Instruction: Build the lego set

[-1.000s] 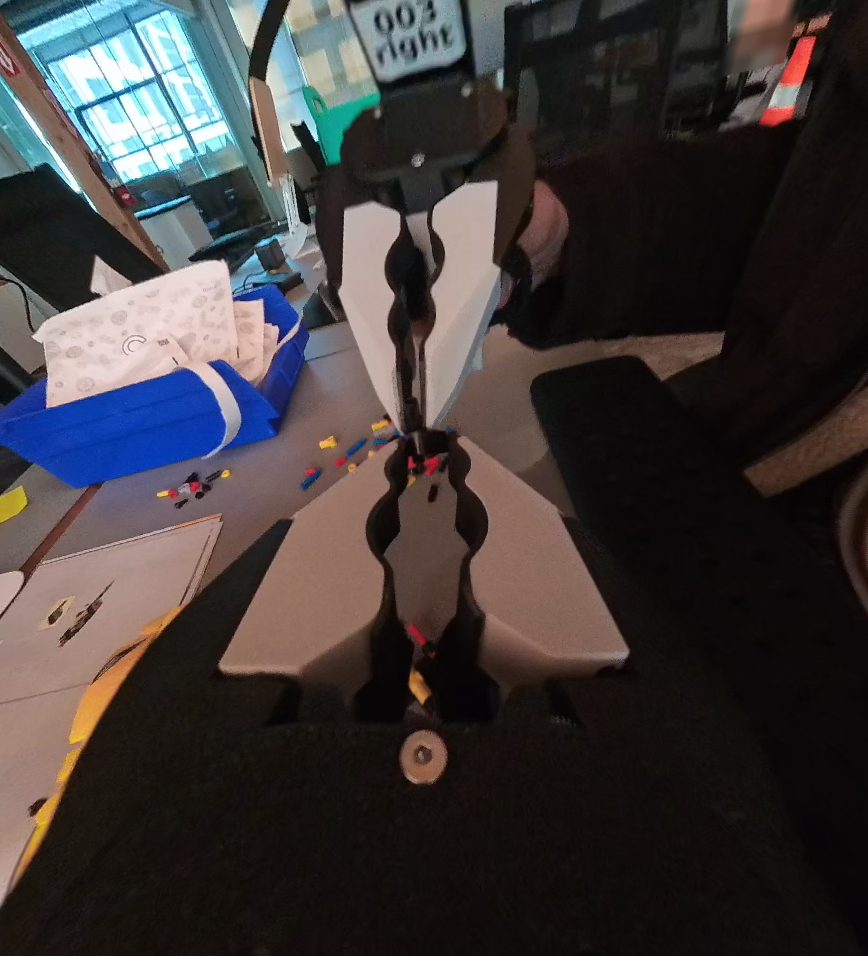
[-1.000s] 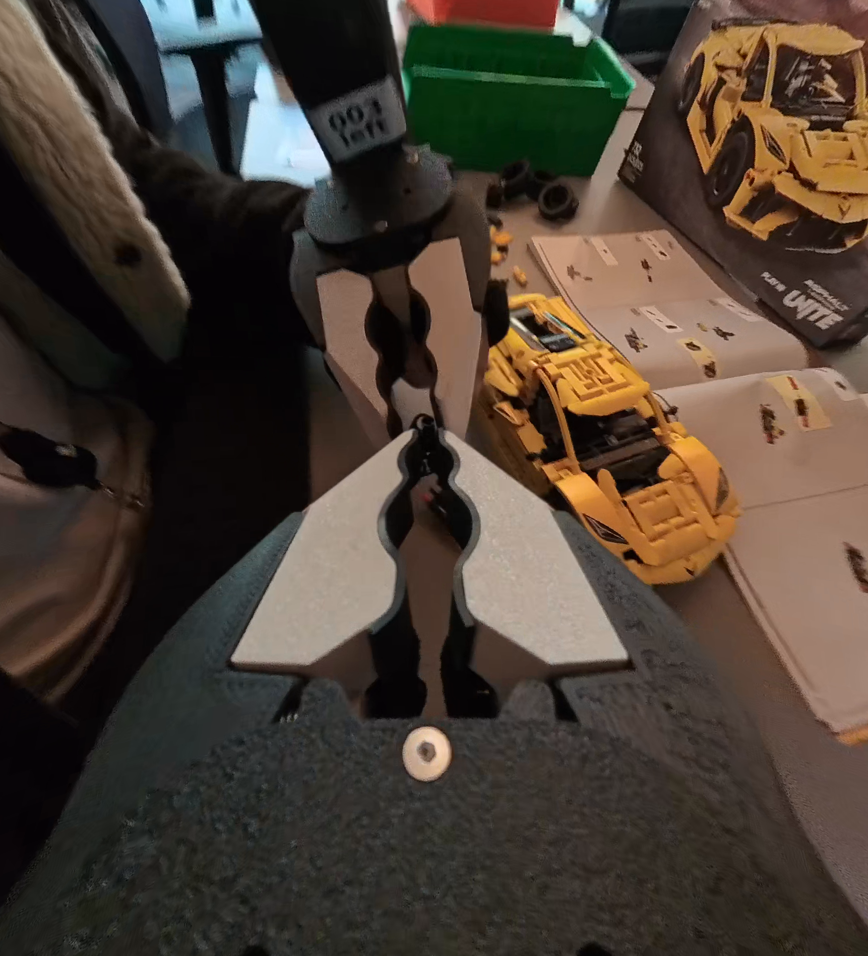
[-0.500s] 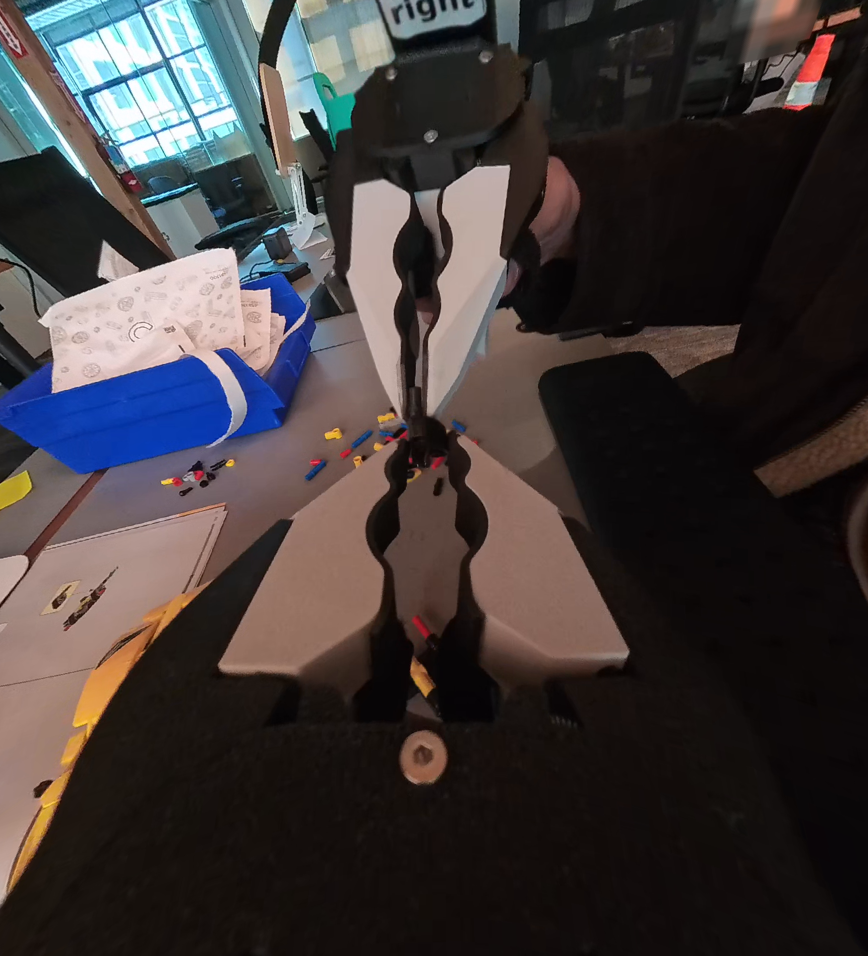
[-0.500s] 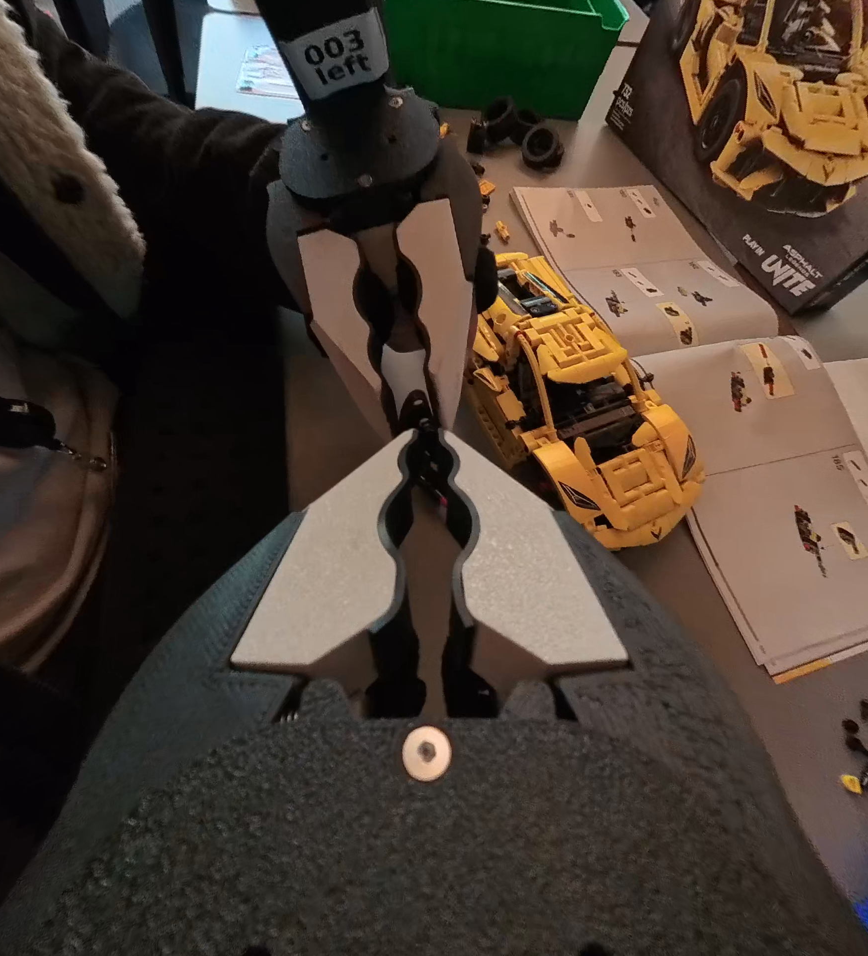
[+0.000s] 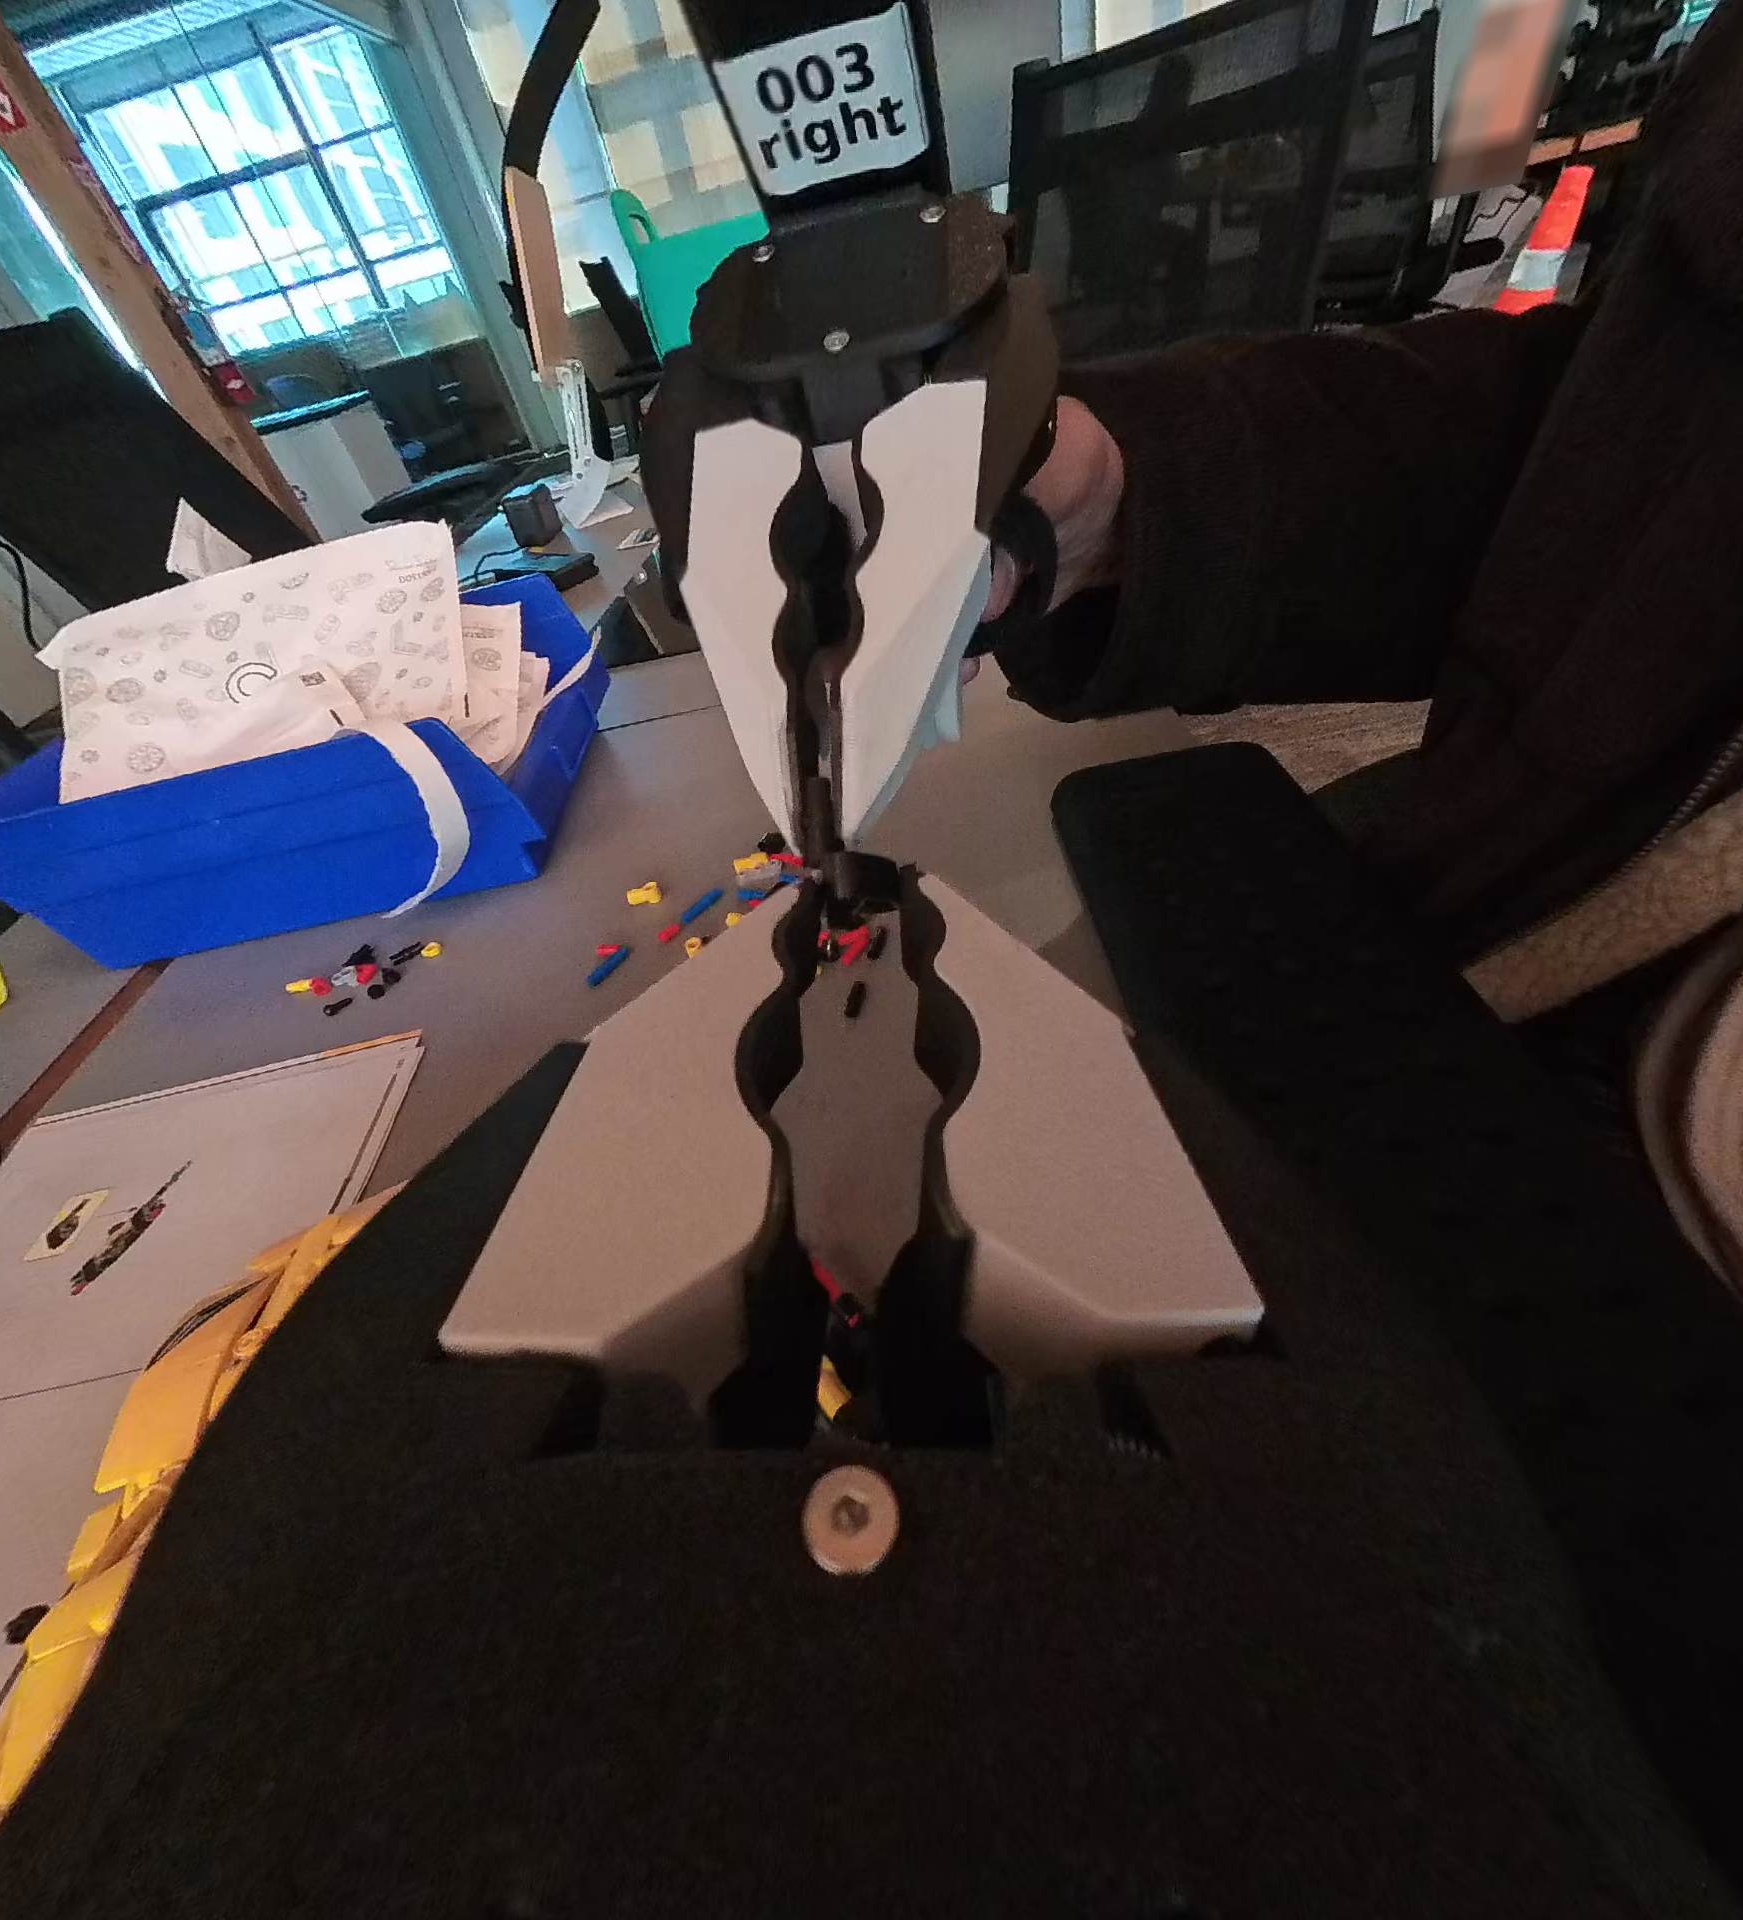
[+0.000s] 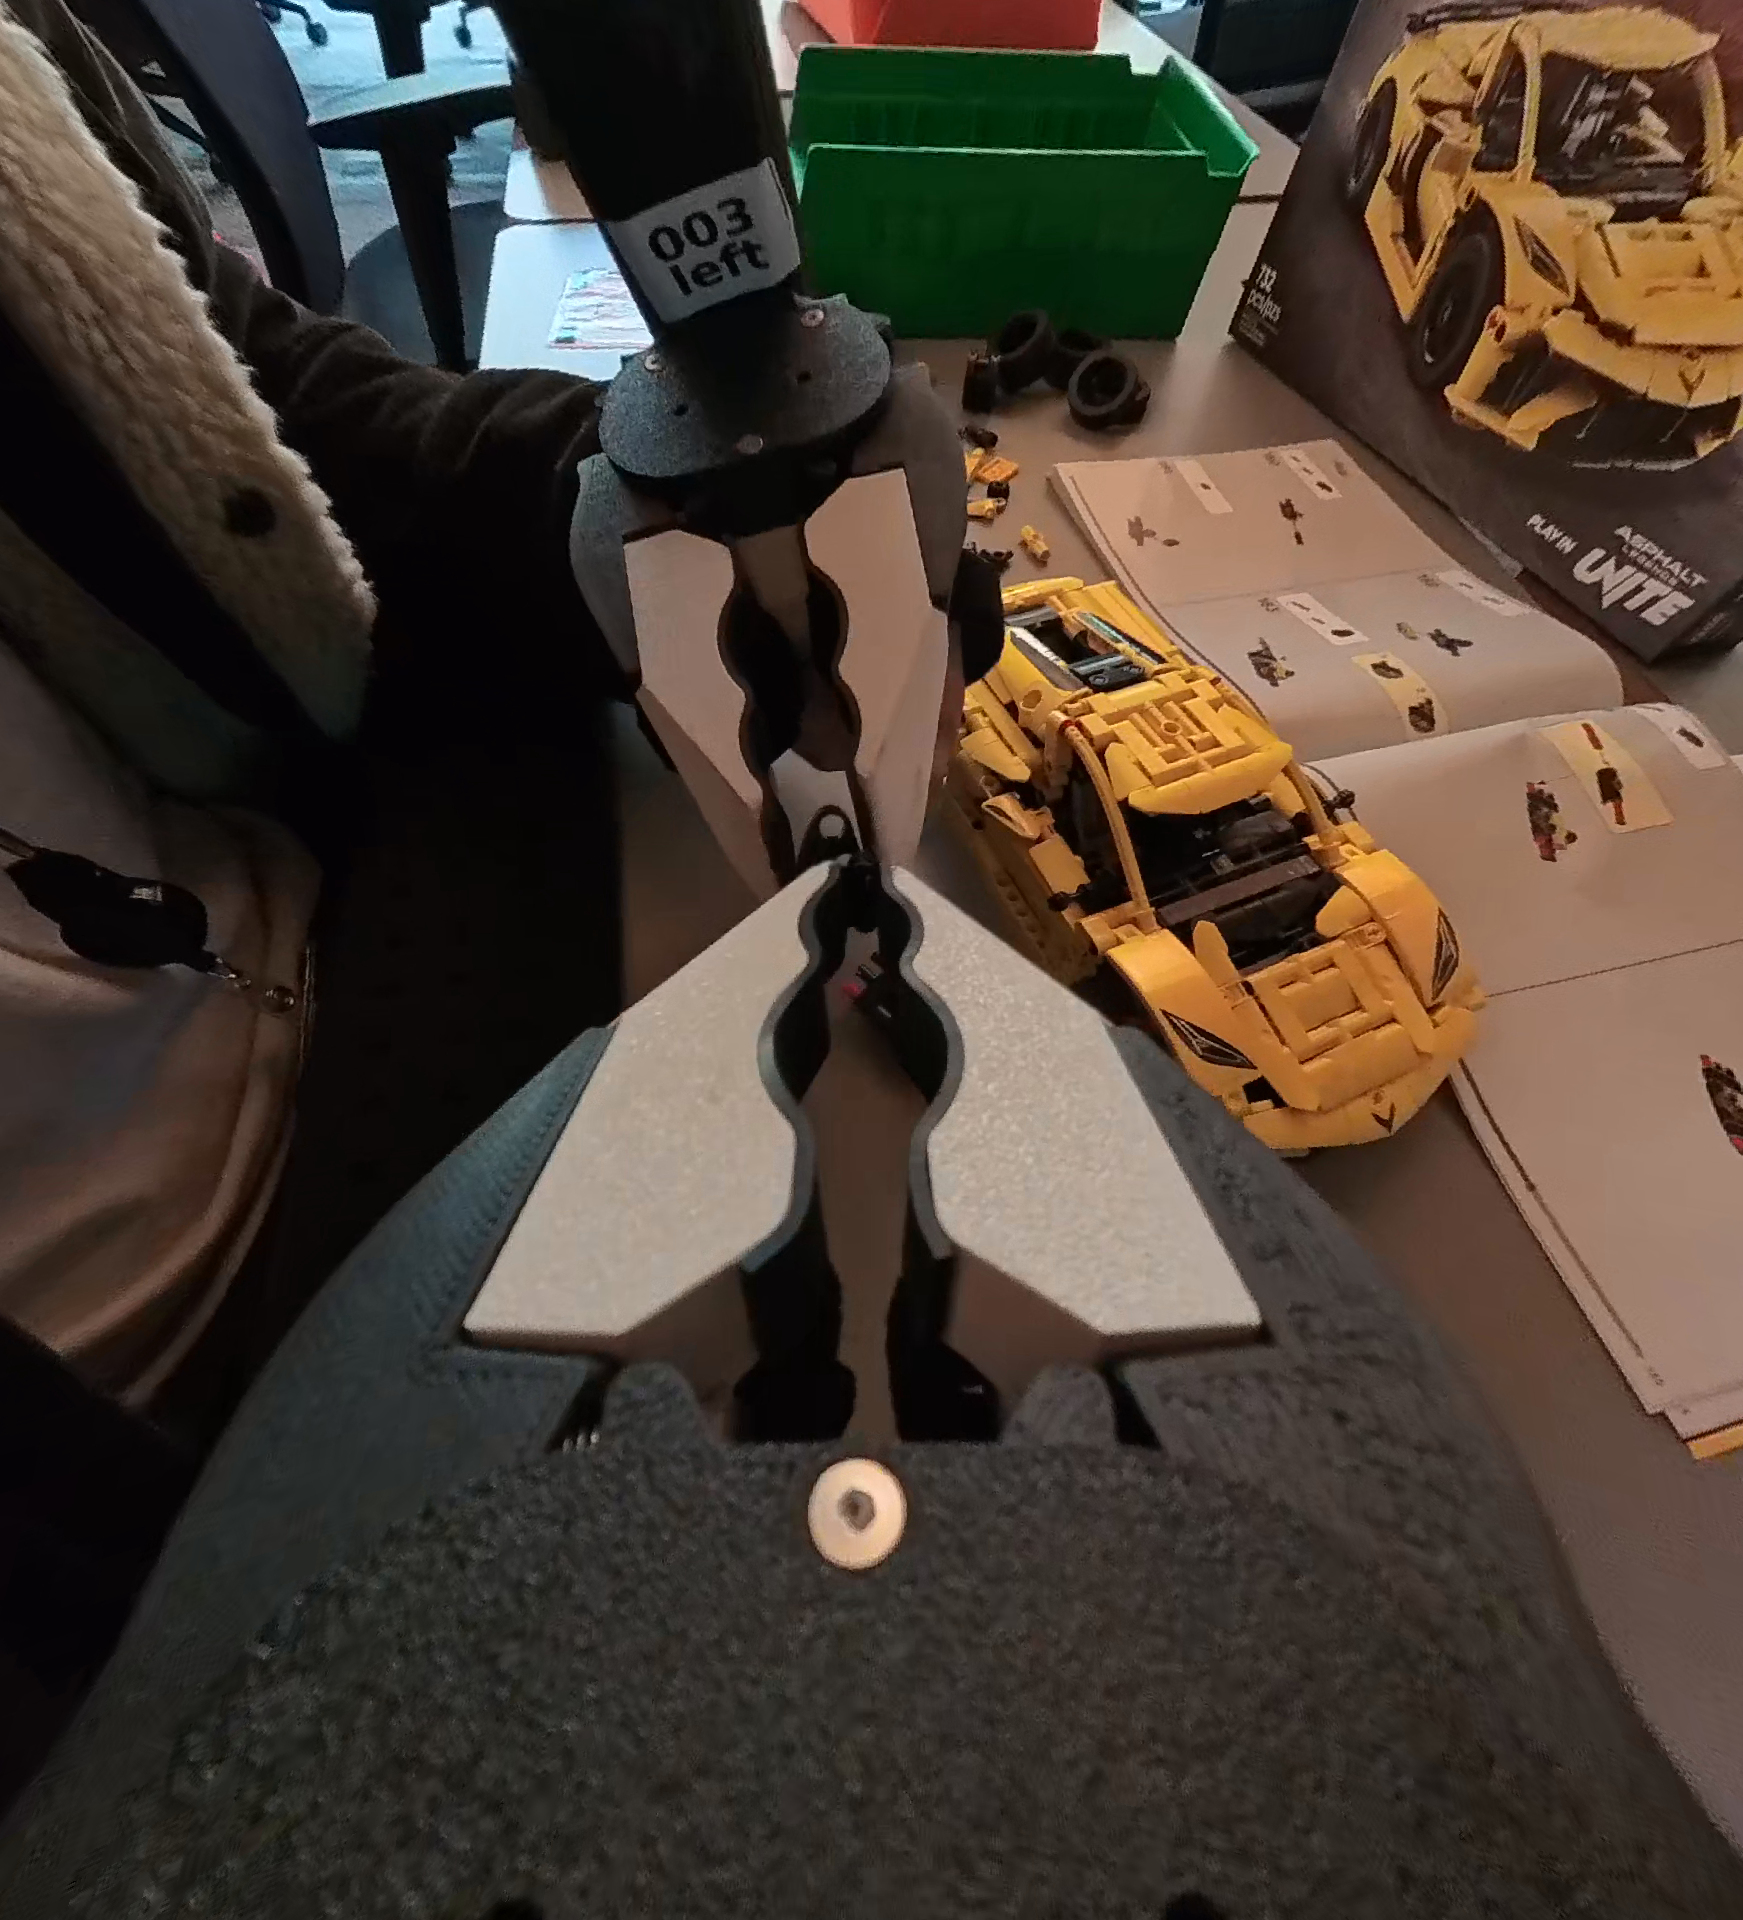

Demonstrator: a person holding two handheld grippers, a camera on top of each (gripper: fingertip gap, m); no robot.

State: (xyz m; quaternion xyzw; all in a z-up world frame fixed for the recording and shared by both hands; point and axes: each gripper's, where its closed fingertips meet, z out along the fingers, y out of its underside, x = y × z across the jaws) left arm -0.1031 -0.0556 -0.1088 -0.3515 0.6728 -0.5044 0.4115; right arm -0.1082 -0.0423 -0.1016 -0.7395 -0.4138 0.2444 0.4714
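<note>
Lego pin (image 5: 823,821), small, black, held in air tip-to-tip above table (image 5: 534,966): right gripper (image 5: 821,831) pinching one end, left gripper (image 5: 851,883) closed on other. Light, stiff, slippery; grip ends squarely.

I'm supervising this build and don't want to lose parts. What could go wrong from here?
Both tongs, left and right, meet tip to tip in mid-air, pinching small dark pieces. A slip could drop one among the scattered pins or off the table edge onto the person's lap. Pressing misaligned might pop a piece loose; the joint is too small to judge.
</note>
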